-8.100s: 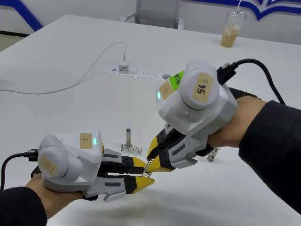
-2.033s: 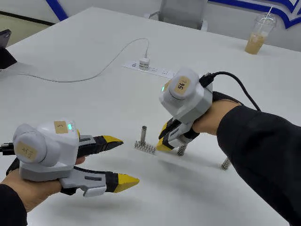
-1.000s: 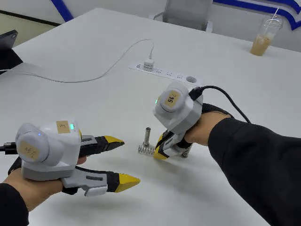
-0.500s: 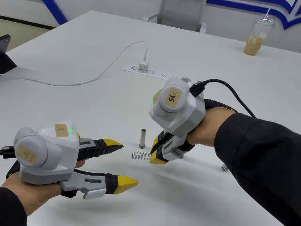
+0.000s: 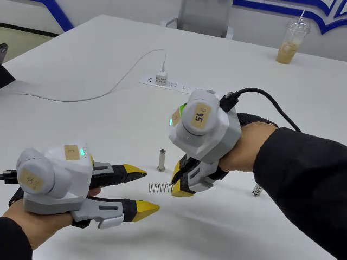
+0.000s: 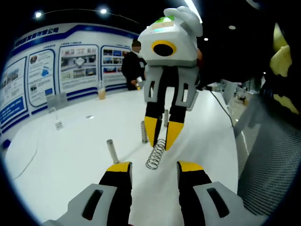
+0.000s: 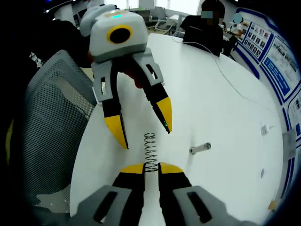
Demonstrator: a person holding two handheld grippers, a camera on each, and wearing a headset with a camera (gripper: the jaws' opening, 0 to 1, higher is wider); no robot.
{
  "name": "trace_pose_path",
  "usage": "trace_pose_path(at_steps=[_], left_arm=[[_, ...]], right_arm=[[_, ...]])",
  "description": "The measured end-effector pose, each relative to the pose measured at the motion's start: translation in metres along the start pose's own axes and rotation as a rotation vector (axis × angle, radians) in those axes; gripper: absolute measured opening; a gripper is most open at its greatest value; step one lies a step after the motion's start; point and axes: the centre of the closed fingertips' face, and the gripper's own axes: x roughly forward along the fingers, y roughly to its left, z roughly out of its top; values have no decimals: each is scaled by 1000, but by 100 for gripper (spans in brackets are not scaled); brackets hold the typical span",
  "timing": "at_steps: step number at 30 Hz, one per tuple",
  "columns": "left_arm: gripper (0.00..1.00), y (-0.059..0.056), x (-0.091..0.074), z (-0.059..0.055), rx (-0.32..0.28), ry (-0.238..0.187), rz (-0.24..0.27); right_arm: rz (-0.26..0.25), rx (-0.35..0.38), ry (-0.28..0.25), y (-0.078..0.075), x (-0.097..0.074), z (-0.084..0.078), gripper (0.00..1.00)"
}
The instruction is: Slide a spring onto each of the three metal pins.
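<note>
My right gripper (image 5: pixel 176 188) is shut on one end of a small steel spring (image 5: pixel 159 187), which sticks out level toward my left gripper (image 5: pixel 142 189). The left gripper is open, with nothing between its yellow tips. In the right gripper view the spring (image 7: pixel 150 151) runs from my right gripper (image 7: pixel 151 169) into the gap of the facing left gripper (image 7: pixel 142 125). In the left gripper view the spring (image 6: pixel 155 154) hangs from the right gripper (image 6: pixel 162 133) just above my left gripper (image 6: pixel 154 167). A bare metal pin (image 5: pixel 161 160) stands upright behind the spring. A pin wearing a spring (image 5: pixel 257 189) stands by my right sleeve.
A white power strip (image 5: pixel 174 85) with a plugged charger (image 5: pixel 161 78) and a long cable lies farther back. An iced drink cup (image 5: pixel 287 47) stands at the far right edge, with a grey chair (image 5: pixel 203 13) beyond the table. A mesh chair (image 7: pixel 51 113) is near the table edge.
My right gripper has drawn the spring away from the foot of the bare pin toward the left gripper. The left gripper stays open in about the same place.
</note>
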Motion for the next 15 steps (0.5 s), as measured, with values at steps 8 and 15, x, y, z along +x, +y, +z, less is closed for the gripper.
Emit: trace_pose_path(at_steps=[8,15], left_arm=[[26,-4,2,1,26,-8,-24],[19,-6,3,0,44,-7,-39]], right_arm=[[7,-19,2,5,-1,0,12],[14,-34,-2,8,-2,3,12]])
